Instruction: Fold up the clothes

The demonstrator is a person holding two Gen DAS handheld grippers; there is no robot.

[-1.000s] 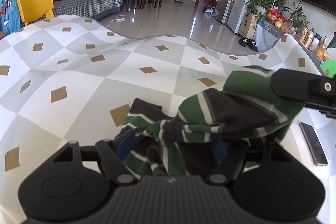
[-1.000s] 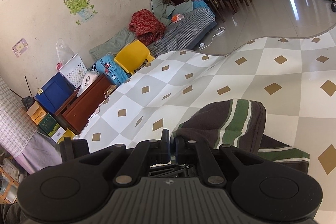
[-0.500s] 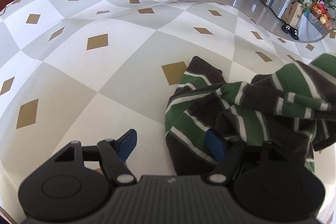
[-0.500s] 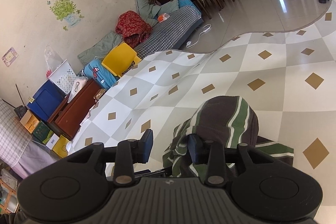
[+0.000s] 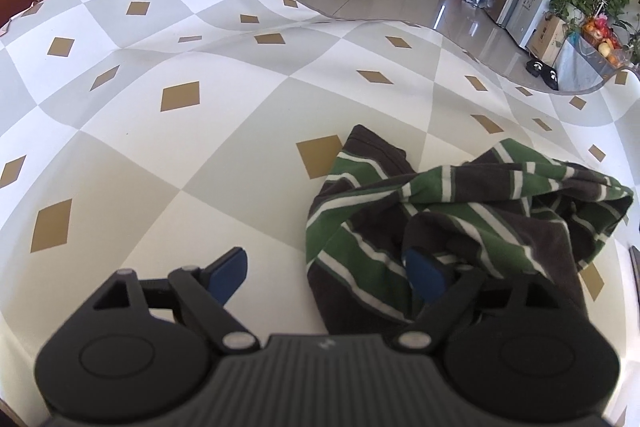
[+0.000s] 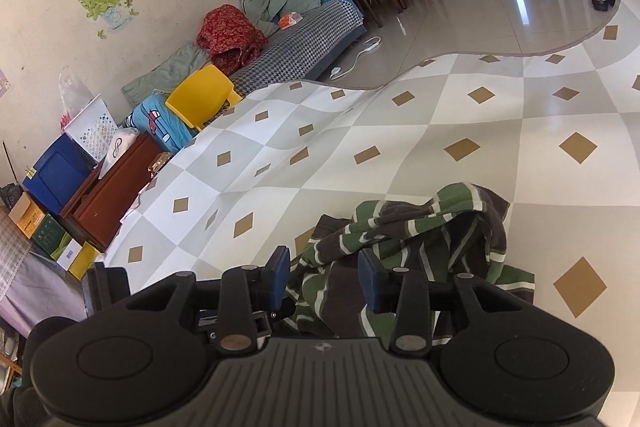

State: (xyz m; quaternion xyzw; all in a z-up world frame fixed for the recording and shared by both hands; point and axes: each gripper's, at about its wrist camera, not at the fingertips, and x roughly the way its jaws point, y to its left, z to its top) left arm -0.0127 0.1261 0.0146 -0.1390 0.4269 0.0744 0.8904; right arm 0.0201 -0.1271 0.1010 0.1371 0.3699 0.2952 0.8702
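On the diamond-patterned tablecloth (image 5: pixel 248 131) the striped garment (image 5: pixel 460 219) lay crumpled, right of centre. Left gripper (image 5: pixel 326 273): jaws wide and just opening further, left pad clear, right pad amid loose folds, released. Right gripper (image 6: pixel 324 277): jaws just parted, cloth between them, unpressed.

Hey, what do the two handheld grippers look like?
Both look identical: the left gripper and right gripper each have a matte black ribbed body, two round discs, black linkage arms with silver pivot pins, and blue pads on the fingers. No cables or sleeves are visible.
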